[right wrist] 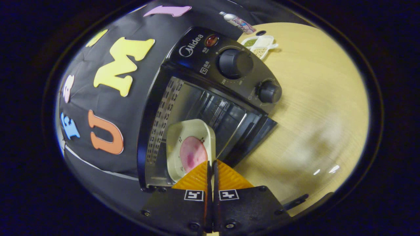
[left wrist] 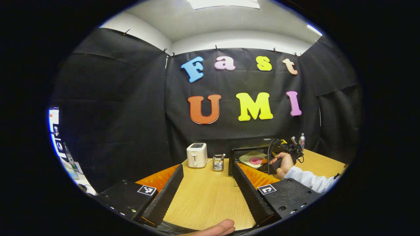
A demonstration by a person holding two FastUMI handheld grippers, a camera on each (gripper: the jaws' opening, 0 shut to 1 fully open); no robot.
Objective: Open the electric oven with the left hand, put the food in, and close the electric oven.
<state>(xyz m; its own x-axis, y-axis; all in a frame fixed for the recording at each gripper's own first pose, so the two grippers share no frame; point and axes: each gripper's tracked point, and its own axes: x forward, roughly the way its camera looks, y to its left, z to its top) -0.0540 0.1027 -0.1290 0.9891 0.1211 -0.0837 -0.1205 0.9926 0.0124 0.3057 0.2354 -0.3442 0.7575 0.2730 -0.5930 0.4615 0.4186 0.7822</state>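
In the right gripper view, the black electric oven [right wrist: 229,65] stands open, its dark glass door [right wrist: 251,136] folded down toward the table. A pale plate [right wrist: 188,131] with a round pink piece of food [right wrist: 193,153] is inside the oven's mouth, and my right gripper [right wrist: 210,164] is shut on the plate's near rim. My left gripper [left wrist: 207,167] hangs open over the wooden table, nothing between its fingers, well left of the oven [left wrist: 241,152]. The left gripper view also shows the plate [left wrist: 251,159] in the opening, with the right gripper [left wrist: 266,161] held by a hand [left wrist: 284,164].
A white toaster [left wrist: 197,155] and a small metal holder [left wrist: 218,162] stand at the back of the table [left wrist: 203,196], left of the oven. Small dishes of beans [right wrist: 259,44] and a bottle [right wrist: 238,21] sit beyond the oven. A light sleeve [left wrist: 308,180] reaches in from the right.
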